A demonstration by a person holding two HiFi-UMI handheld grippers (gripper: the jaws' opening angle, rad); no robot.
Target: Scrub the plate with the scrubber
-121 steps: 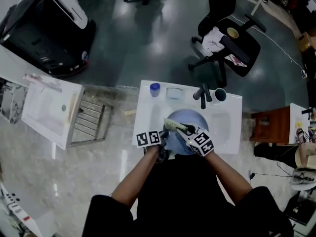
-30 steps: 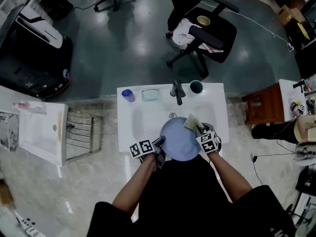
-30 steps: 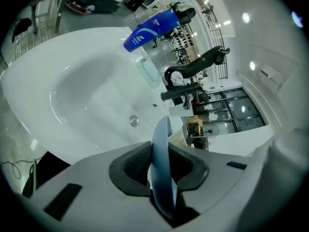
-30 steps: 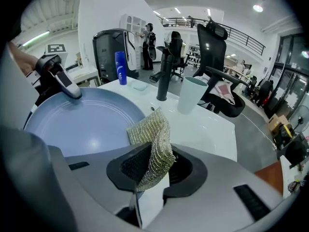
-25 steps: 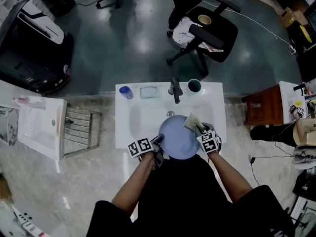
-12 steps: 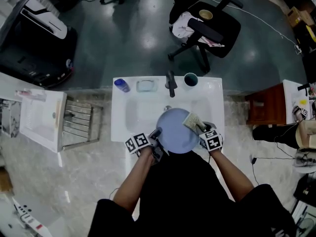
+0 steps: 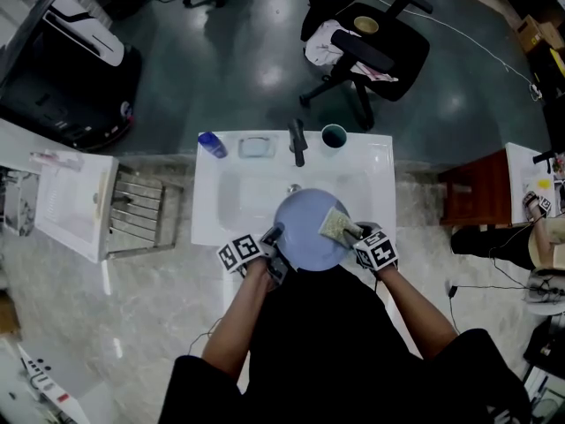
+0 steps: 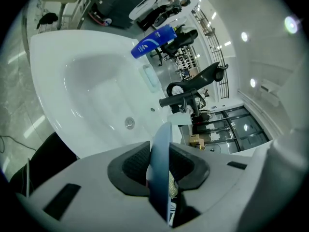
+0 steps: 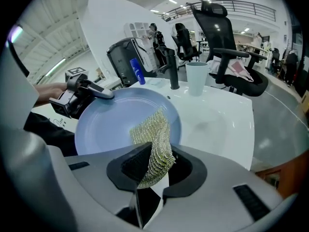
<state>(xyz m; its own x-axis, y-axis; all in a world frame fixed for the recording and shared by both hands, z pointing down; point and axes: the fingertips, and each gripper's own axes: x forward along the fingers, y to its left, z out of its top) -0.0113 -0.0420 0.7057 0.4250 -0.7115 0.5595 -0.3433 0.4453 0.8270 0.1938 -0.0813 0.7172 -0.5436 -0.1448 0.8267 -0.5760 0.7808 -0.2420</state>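
Observation:
A pale blue plate [image 7: 300, 223] is held over the white sink [image 7: 231, 203]. My left gripper [image 7: 272, 241] is shut on the plate's near left rim; in the left gripper view the plate [image 8: 161, 149] stands edge-on between the pads [image 8: 136, 164]. My right gripper [image 7: 351, 233] is shut on a yellow-green mesh scrubber [image 7: 335, 225], which lies against the right part of the plate's face. In the right gripper view the scrubber [image 9: 152, 139] drapes from the jaws onto the plate [image 9: 111, 122], and the left gripper [image 9: 91, 92] grips the far rim.
At the sink's back edge stand a black faucet [image 7: 297, 141], a teal cup [image 7: 334, 136], a soap dish [image 7: 256, 147] and a blue bottle [image 7: 210, 145]. A metal rack [image 7: 141, 219] lies left of the sink. An office chair [image 7: 371, 51] stands behind.
The scrubber has slid from the plate's far right rim inward onto its face. The left gripper has kept its hold on the plate's rim.

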